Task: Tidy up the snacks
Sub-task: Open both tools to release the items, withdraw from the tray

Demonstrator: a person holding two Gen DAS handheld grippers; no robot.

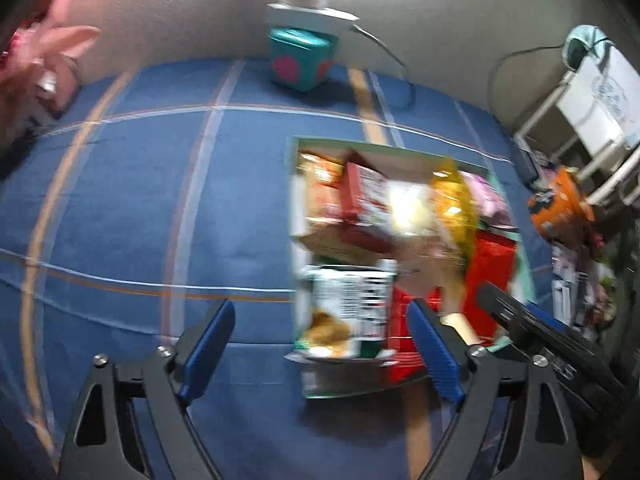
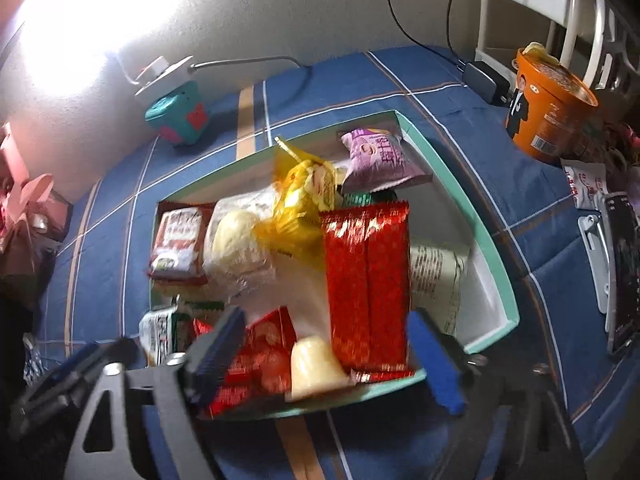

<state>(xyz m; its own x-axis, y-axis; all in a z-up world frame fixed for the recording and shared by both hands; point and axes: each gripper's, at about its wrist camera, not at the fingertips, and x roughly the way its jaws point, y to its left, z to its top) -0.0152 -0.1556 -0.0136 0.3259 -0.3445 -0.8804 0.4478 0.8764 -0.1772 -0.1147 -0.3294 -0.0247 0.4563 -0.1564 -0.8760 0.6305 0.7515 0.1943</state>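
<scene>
A teal-rimmed box (image 2: 488,240) full of snack packets lies on a blue plaid cloth. Inside it I see a long red foil packet (image 2: 366,280), a yellow packet (image 2: 300,204), a purple packet (image 2: 380,156), a wrapped white bun (image 2: 236,248) and a green-and-white packet (image 1: 348,304). My left gripper (image 1: 324,344) is open above the box's near left corner, its blue pads touching nothing. My right gripper (image 2: 326,360) is open over the box's near edge, with small red packets and a pale jelly below it and nothing gripped. Both views are motion-blurred.
An orange noodle cup (image 2: 548,108) stands right of the box, with a phone on a stand (image 2: 620,272) nearer. A teal cube (image 2: 178,114) and a white power strip sit by the back wall. Pink items (image 1: 48,60) lie far left; a white rack (image 1: 592,112) far right.
</scene>
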